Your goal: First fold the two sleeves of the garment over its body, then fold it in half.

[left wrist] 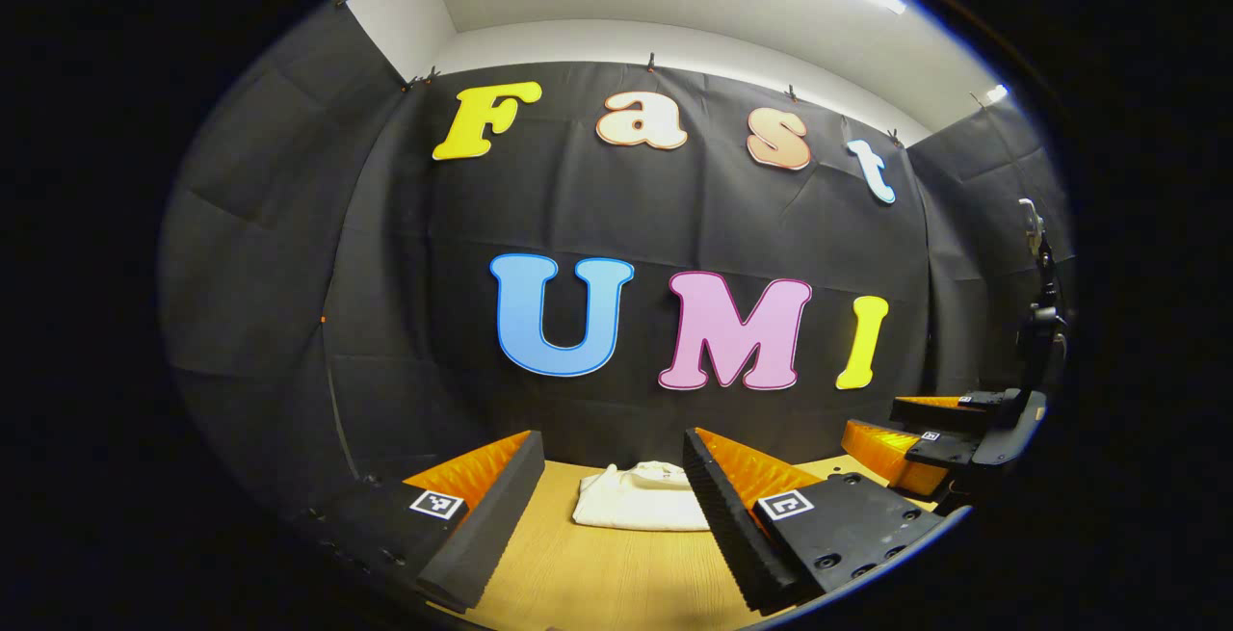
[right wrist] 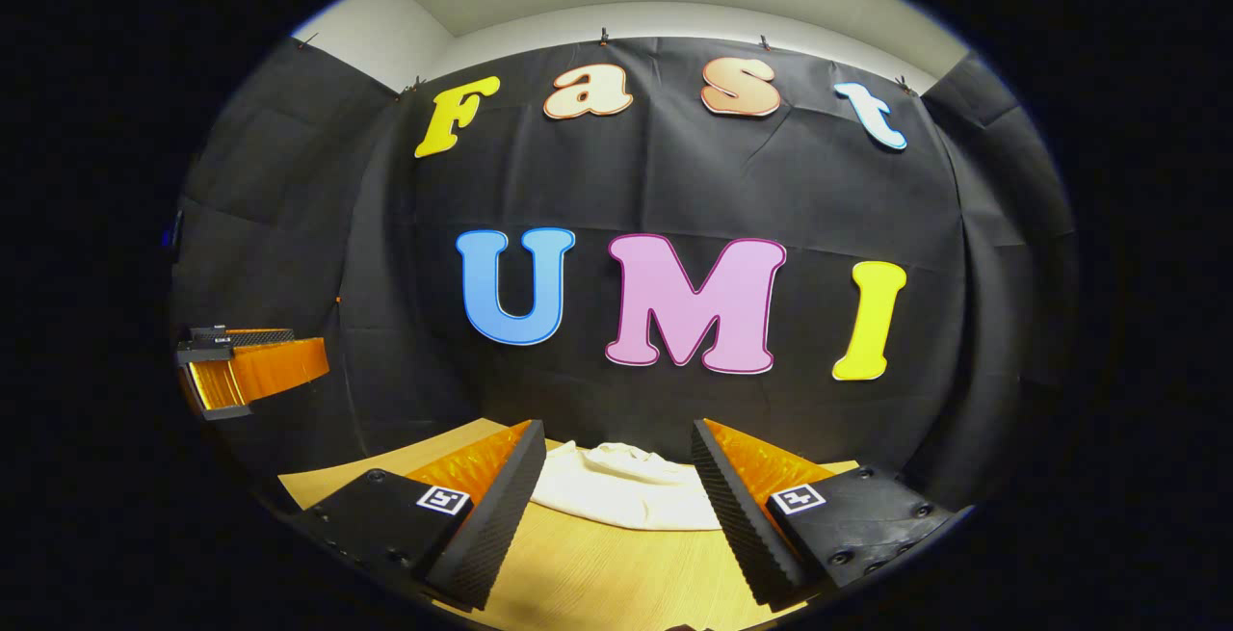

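Left gripper (left wrist: 613,496) at 6 o'clock in left gripper view, fingers spread wide, nothing between them, held above the table (left wrist: 597,583). Garment (left wrist: 638,496), white, lies bunched or folded on the table's far side, at 6 o'clock past the fingertips, just before the wall; fold state hard to tell. Right gripper (left wrist: 925,433) at 4 o'clock there, off the cloth. Right gripper view: left gripper (right wrist: 252,371) at 9 o'clock, own fingers (right wrist: 486,515) parted at 6 o'clock, garment (right wrist: 621,496) between and beyond them, untouched.
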Motion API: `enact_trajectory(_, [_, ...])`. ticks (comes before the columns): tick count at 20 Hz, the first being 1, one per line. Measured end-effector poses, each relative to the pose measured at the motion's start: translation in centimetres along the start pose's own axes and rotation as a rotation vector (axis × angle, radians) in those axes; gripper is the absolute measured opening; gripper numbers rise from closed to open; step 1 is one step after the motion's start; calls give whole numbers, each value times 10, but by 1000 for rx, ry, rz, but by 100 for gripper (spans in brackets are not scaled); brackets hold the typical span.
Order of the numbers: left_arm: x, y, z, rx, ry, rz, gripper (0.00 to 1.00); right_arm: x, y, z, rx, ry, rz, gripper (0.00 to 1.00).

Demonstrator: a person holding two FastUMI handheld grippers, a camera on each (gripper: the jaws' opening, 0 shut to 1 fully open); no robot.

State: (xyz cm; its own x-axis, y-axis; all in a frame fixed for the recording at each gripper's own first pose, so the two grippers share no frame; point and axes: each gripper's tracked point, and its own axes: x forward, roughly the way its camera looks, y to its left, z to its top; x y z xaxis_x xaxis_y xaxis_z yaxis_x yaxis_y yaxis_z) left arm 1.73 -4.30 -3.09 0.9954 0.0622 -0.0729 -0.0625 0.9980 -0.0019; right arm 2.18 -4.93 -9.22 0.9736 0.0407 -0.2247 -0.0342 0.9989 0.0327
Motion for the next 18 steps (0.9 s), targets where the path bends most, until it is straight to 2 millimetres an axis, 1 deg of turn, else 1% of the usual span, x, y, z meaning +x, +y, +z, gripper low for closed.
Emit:
enact_trajectory(5, [7,0,0,9,6,-10,95,5,-1,-4,-1,12,-10,97])
enact_trajectory(8, [11,2,2,19,4,-17,95,9,3,-7,2,21,-9,97])
enact_trajectory(10, [12,5,2,23,1,-18,95,9,4,-7,-4,21,-12,97])
enact_trajectory(12, [12,4,4,21,0,-24,95,10,7,-5,-6,14,-10,97])
enact_trajectory(15, [13,8,0,24,5,-27,95,10,6,-6,-11,15,-20,97])
enact_trajectory(16, [13,8,1,24,7,-29,95,11,7,-6,-10,15,-23,94])
enact_trajectory(17, [13,10,0,23,6,-32,95,11,8,-6,-8,15,-26,97])
enact_trajectory(18, [13,11,0,24,5,-35,95,12,8,-6,-7,13,-30,97])
